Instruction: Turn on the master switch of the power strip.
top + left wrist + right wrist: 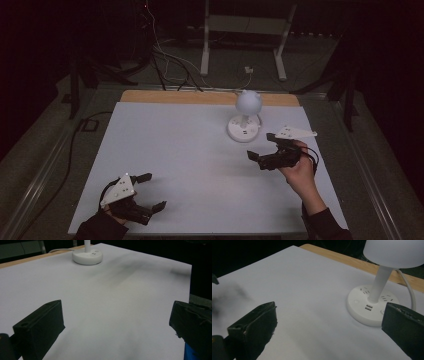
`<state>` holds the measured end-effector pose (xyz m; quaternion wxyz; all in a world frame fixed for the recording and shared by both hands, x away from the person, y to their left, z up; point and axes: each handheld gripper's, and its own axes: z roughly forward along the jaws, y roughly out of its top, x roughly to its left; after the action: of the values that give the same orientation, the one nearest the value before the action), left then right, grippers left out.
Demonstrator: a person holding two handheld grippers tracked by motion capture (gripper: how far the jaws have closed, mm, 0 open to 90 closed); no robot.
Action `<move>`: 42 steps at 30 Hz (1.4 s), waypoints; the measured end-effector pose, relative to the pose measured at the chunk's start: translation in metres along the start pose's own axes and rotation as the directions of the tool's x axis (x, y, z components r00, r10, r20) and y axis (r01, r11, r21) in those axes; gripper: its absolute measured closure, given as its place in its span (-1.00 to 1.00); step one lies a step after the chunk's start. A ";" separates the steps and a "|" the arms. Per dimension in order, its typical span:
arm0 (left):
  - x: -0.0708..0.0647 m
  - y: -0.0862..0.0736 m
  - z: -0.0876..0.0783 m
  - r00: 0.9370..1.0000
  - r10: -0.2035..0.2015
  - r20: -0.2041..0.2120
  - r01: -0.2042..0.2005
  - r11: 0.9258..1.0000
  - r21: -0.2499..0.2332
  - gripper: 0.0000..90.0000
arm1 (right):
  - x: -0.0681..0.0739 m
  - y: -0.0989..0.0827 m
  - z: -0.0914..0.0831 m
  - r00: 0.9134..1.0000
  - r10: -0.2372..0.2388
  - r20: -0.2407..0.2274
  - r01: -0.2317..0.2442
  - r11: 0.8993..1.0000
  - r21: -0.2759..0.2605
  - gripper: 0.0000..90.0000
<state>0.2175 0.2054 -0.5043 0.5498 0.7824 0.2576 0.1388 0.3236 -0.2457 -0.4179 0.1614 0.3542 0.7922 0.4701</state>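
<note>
The left claw (151,191) hovers wide and empty over the near left of the white counter (175,150), while the right claw (261,146), also spread wide and holding nothing, sits just beside the white lamp (246,116) at the far right. The lamp's dome hides its stem in the high view, and its cord (409,291) runs off the counter's far edge. The surrounding room is too dark to make out.

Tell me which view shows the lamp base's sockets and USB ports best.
The right gripper view: the lamp base is close, with socket slots and two USB ports clear beside the stem. The left gripper view shows the base far off, ports tiny. The high view shows it small, partly under the shade.
</note>
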 end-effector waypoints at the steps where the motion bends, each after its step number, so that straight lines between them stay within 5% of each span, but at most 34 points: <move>1: 0.000 0.000 0.000 1.000 0.000 0.000 0.000 1.000 0.000 -1.00 | -0.001 0.001 0.001 1.000 0.002 0.003 -0.002 1.000 -0.001 -1.00; 20: 0.000 0.000 0.000 1.000 -0.001 0.004 0.001 1.000 0.000 -1.00 | -0.025 0.009 0.027 0.996 0.040 0.080 -0.040 0.999 -0.006 -1.00; 42: 0.000 0.000 0.000 1.000 -0.001 0.004 0.001 1.000 -0.001 -1.00 | -0.061 0.003 0.062 0.988 0.109 0.108 -0.111 0.994 0.013 -1.00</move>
<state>0.2176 0.2059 -0.5043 0.5507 0.7823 0.2566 0.1371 0.4040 -0.2493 -0.4519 0.1743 0.4236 0.7662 0.4508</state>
